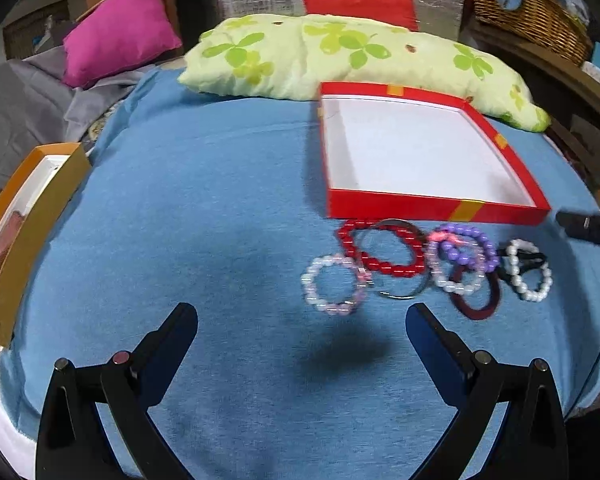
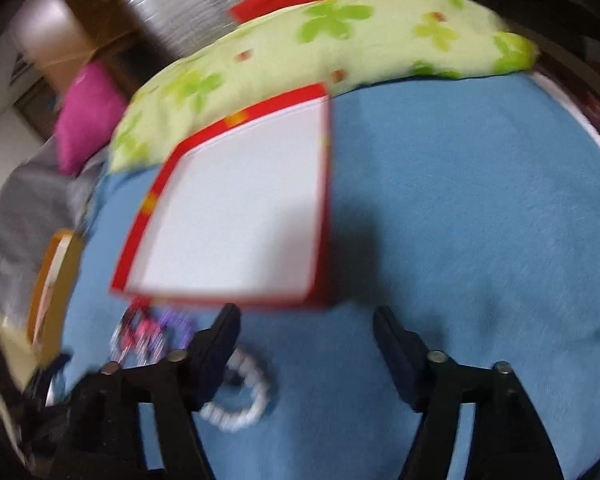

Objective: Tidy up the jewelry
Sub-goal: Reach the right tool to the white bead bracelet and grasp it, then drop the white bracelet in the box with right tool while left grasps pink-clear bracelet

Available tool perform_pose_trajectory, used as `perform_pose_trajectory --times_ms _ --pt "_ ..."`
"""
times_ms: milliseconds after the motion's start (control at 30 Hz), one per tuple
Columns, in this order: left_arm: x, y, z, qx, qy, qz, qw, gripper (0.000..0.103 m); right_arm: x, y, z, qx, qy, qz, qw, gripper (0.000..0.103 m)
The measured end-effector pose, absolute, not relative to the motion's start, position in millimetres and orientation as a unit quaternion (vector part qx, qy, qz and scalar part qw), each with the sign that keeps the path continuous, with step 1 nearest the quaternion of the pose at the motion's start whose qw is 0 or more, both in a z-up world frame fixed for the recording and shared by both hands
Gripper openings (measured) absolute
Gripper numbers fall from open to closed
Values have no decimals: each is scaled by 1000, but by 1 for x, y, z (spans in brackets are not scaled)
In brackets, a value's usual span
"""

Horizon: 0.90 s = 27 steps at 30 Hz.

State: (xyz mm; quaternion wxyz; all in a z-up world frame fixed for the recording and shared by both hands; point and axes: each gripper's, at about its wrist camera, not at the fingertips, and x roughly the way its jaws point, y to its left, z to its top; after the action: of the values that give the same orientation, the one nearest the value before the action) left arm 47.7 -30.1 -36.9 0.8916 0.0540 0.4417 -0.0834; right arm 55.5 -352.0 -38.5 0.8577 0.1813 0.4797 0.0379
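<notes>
While both claws hang over a bed spread with a blue blanket (image 1: 220, 184), a cluster of bracelets lies just in front of a shallow red box (image 1: 432, 204) with a bare white floor. Left to right in the left wrist view sit a pale pink beaded bracelet (image 1: 334, 285), a red beaded bracelet (image 1: 380, 252) overlapping a thin metal bangle (image 1: 400, 295), a purple beaded bracelet (image 1: 466, 246) crossing a pearly one, a dark maroon band (image 1: 476, 308) and a white pearl bracelet (image 1: 530, 272) over something black. The left claw (image 1: 302, 320) stands wide with nothing between its fingers, short of the pile. The right claw (image 2: 306, 330), seen through a blurred right wrist view, is spread apart and holds nothing; its left finger (image 2: 216, 344) partly covers the white pearl bracelet (image 2: 244, 396), and its tip shows at the right edge of the left view. Beyond the red box rests a green clover-print pillow (image 1: 340, 52), with a magenta cushion (image 1: 120, 28), a red cushion (image 1: 360, 6) and grey bedding behind. An orange-edged box (image 1: 28, 216) sits at the blanket's left edge, a wicker basket (image 1: 532, 16) at the upper right.
</notes>
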Motion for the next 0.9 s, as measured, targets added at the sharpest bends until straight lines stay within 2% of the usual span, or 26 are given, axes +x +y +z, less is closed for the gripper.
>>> perform_pose_trajectory --times_ms 67,200,267,333,467,600,633,767,900 --pt "47 -35 -38 57 444 -95 889 103 45 -334 -42 165 492 67 852 51" --pt "48 -41 -41 67 446 -106 886 103 35 -306 -58 124 515 65 846 48" --pt "50 -39 -42 60 451 -115 883 103 34 -292 -64 73 516 50 852 35" --pt "52 -37 -42 52 452 -125 881 103 35 -284 -62 33 511 45 858 10" --pt "51 -38 -37 33 448 -164 878 103 33 -285 -53 25 500 41 865 10" --pt "47 -53 -33 26 439 -215 872 103 26 -291 -25 70 454 62 886 10" --pt "47 -58 -33 29 438 -223 870 102 26 -295 -19 85 443 65 890 10" --pt "52 -83 -42 49 450 -245 857 85 25 -303 -6 138 417 73 896 10" --pt "63 -95 -52 40 467 -253 846 84 29 -309 -4 177 411 86 890 10"
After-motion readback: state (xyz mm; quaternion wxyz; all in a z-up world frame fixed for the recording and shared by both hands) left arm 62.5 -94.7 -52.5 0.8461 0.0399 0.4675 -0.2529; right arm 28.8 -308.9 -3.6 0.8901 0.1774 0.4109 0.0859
